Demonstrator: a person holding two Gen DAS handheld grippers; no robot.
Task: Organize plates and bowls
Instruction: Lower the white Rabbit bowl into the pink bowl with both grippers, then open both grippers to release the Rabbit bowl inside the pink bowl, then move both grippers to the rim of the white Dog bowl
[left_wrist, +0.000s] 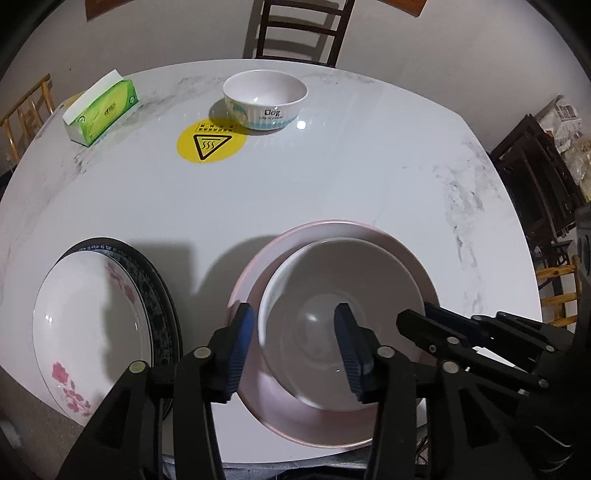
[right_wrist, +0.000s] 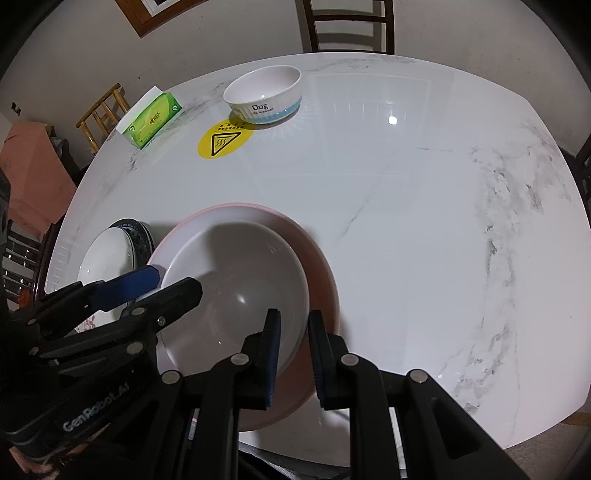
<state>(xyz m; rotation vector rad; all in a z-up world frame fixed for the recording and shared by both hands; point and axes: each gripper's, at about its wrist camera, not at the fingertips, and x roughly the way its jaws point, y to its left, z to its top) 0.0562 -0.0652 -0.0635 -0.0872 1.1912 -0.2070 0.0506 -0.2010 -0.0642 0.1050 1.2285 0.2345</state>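
Note:
A plain white bowl (left_wrist: 354, 273) (right_wrist: 243, 258) sits in a pink plate (left_wrist: 273, 254) (right_wrist: 317, 258) near the table's front edge. My left gripper (left_wrist: 293, 310) (right_wrist: 173, 280) is open and straddles the bowl's left rim, one finger outside and one inside, pads off the wall. My right gripper (right_wrist: 294, 315) (left_wrist: 417, 314) is shut on the bowl's right rim. A second white bowl marked "Dog" (left_wrist: 265, 99) (right_wrist: 264, 94) stands far across the table. At the left, a white flowered plate (left_wrist: 88, 321) (right_wrist: 107, 254) lies on a dark patterned plate (left_wrist: 159, 306).
The white marble table (left_wrist: 332, 177) carries a green tissue box (left_wrist: 103, 110) at the far left and a yellow heat-warning sticker (left_wrist: 210, 142) next to the "Dog" bowl. A dark wooden chair (left_wrist: 299, 29) stands beyond the far edge. More furniture crowds the right side.

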